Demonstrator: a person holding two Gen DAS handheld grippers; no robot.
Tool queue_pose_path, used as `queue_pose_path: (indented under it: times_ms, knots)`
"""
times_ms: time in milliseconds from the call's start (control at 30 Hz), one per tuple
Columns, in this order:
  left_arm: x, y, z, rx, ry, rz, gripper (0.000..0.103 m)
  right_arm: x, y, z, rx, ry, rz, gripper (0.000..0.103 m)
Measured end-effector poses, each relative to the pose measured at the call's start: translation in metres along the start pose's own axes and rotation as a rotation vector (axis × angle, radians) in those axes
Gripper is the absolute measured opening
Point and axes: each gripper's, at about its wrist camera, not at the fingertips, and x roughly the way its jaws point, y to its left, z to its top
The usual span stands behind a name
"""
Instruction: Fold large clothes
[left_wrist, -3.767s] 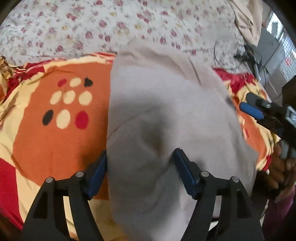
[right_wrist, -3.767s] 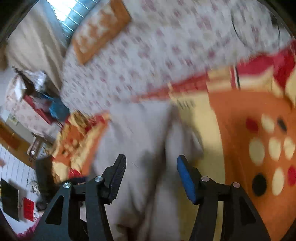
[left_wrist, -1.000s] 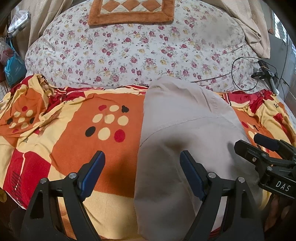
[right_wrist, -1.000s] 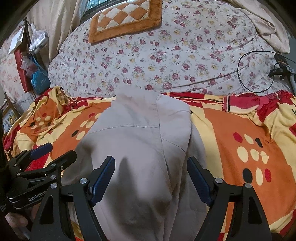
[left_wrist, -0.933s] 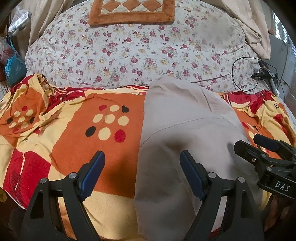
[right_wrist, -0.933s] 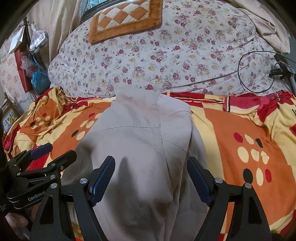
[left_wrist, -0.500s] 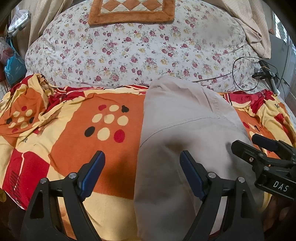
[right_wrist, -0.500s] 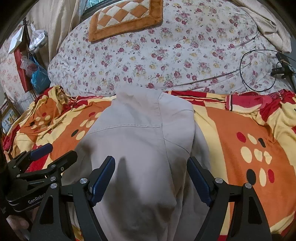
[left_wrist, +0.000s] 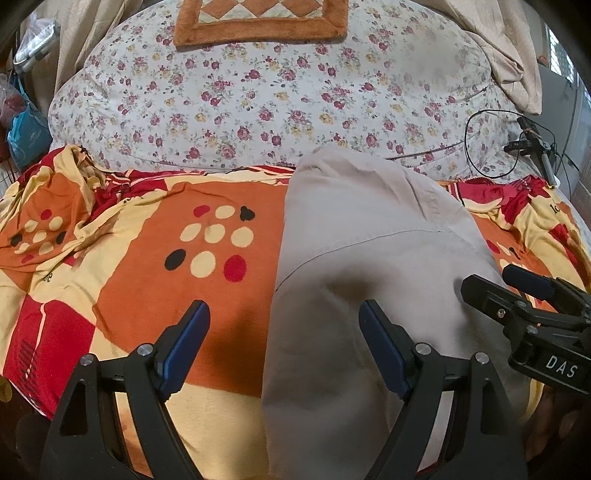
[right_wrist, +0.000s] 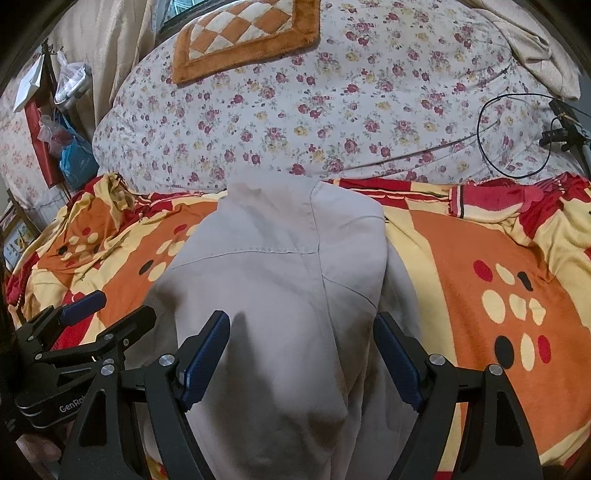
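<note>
A bed with an orange blanket (left_wrist: 122, 280) carries the folded beige garment (right_wrist: 280, 295).
The garment lies in the blanket's middle as a narrow stack; the left gripper (left_wrist: 284, 343) and right gripper (right_wrist: 303, 358) hover above its near end, jaws spread, holding nothing. Perhaps one fold remains.

The left gripper (left_wrist: 284, 347) has 2 black plastic fingers with open triangular cut-outs in their bases. Each finger carries a blue ribbed pad (left_wrist: 186, 345) and 2 silver screw heads. The right gripper (right_wrist: 301, 363) has the same shape: black fingers, blue pads (right_wrist: 397, 363), round silver screws. White letters "DAS" stand on its black body in the left wrist view. White letters "GenRo" show on the left gripper's body in the right wrist view.
</note>
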Motion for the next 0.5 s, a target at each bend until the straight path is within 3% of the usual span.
queue_pose_path:
  times_ms: [500]
  knots:
    - [0.0021, -0.0042, -0.0007, -0.004, 0.006, -0.004, 0.083, 0.0027, 0.0007, -0.0019, -0.003, 0.004, -0.001, 0.081]
